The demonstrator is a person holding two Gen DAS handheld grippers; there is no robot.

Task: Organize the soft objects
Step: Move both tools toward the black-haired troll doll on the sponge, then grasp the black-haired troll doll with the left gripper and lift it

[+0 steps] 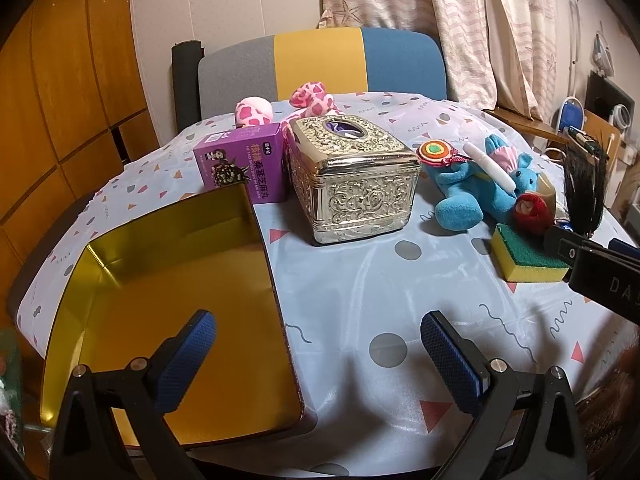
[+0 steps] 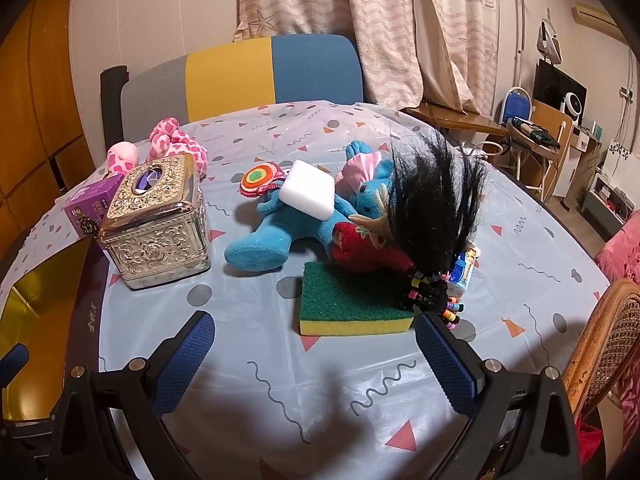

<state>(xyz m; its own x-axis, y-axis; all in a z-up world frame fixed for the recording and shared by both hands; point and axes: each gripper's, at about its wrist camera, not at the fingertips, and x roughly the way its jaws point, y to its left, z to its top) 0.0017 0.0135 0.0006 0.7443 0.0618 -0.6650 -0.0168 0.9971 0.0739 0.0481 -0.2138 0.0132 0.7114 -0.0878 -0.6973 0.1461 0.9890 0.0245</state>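
Just starting, I think: both grippers, left gripper (image 1: 318, 344) & right gripper (image 2: 314, 348), jaws wide apart, hold nothing. Sponge (image 2: 352, 304) lies near right one. Next: grab it, drop into gold tin (image 1: 168, 280).

**A lived-in home room**

The landmark is a table (image 2: 360, 380) under a patterned plastic cloth. Behind it stands a grey, yellow and blue upholstered chair (image 2: 240, 72), with starfish-print curtains (image 2: 400, 20) behind that. Wooden cabinet doors (image 1: 60, 100) lie to its left, a rattan chair (image 2: 604, 340) to its right.
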